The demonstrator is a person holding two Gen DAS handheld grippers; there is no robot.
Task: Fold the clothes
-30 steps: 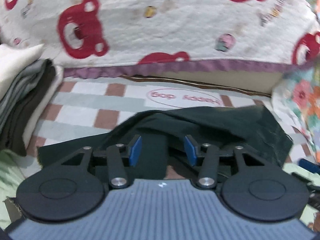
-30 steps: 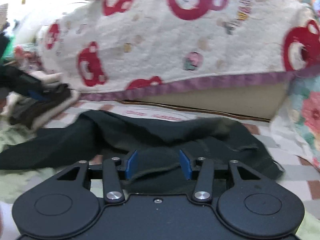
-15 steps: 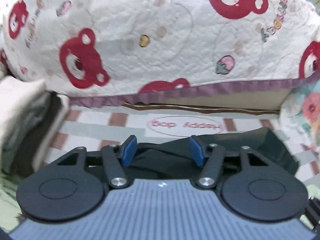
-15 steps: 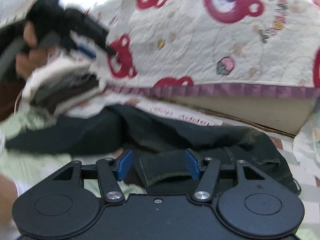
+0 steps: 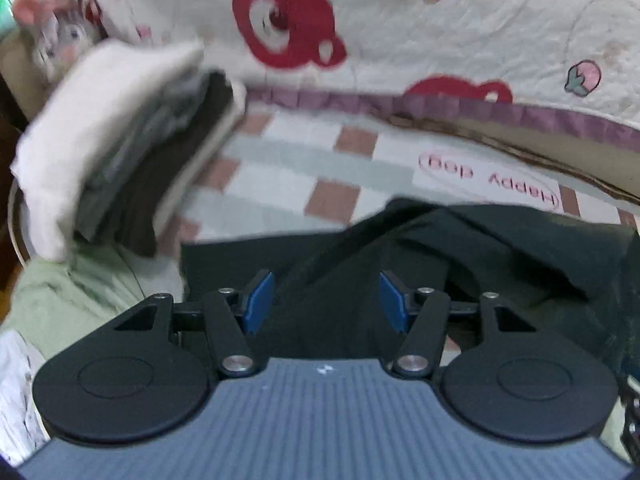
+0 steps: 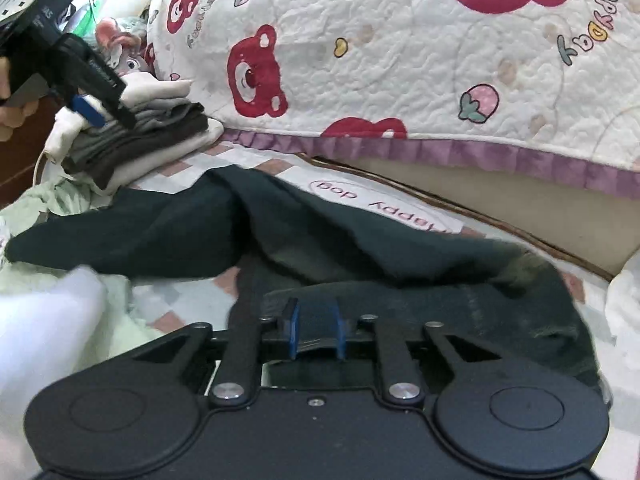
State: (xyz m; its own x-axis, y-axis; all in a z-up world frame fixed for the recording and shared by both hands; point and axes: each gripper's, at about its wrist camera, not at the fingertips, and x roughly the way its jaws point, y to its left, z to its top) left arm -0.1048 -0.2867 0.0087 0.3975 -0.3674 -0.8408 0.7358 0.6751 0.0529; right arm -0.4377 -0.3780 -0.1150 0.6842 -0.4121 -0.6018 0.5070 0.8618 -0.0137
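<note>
Checkered bedding [image 5: 280, 160] in white, grey-green and pink covers the bed, and one quilt [image 6: 400, 60] printed with red bears is heaped along its far side. One dark green garment [image 6: 280, 240] lies crumpled on the checks in front of both grippers, a long part of it stretched away to the left. One stack of folded clothes [image 6: 152, 140] sits at the left, near the quilt; in the left wrist view it is blurred.

A second ago the right gripper [image 6: 316, 332] stood with its jaws wide over the garment. Now they are closing, drawn near together, with a fold of the dark cloth between the blue pads; whether the pads already press it cannot be told. The left gripper [image 5: 326, 304] was low over the garment a second ago and now shows in the right wrist view lifted at the upper left, above the stack, held in a hand [image 6: 12, 100]. Its jaws stand spread, empty, a little wider than before. From its own camera the garment lies below and beyond its pads.
</note>
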